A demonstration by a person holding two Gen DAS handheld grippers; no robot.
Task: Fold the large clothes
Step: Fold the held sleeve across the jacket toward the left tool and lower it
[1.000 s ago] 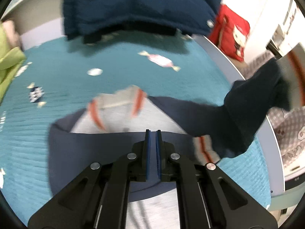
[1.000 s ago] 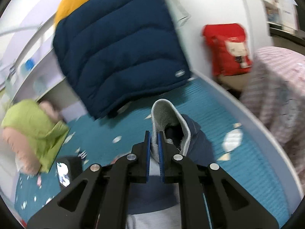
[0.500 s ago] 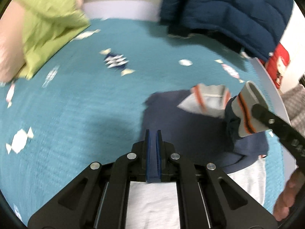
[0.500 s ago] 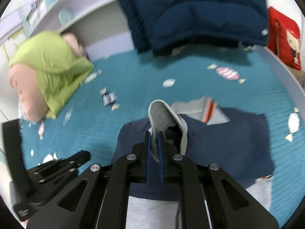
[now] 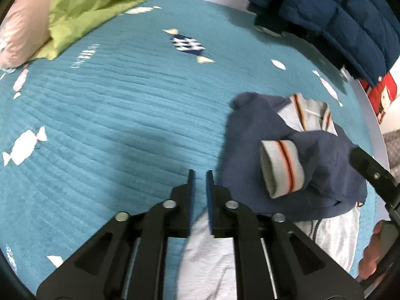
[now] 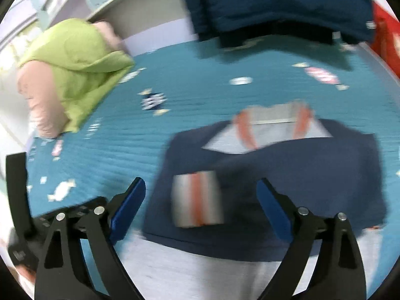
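A navy and grey jacket (image 5: pixel 252 135) lies on the teal bedspread, its sleeve folded across the chest with the grey orange-striped cuff (image 5: pixel 281 168) on top. It also shows in the right wrist view (image 6: pixel 300 175), blurred, with the cuff (image 6: pixel 197 202). My left gripper (image 5: pixel 200 175) is almost shut on the grey hem (image 5: pixel 207 255) of the jacket, at the jacket's left edge. My right gripper (image 6: pixel 200 195) is wide open and empty just above the cuff.
A green and pink quilt (image 5: pixel 62 12) lies at the far left of the bed (image 5: pixel 112 112). A dark blue puffer jacket (image 5: pixel 337 12) hangs at the back right. A red bag (image 5: pixel 380 92) stands beyond the bed's white right edge.
My right gripper opened and let go of the sleeve cuff, which now lies across the jacket's chest. My left gripper swung left and its fingers parted slightly.
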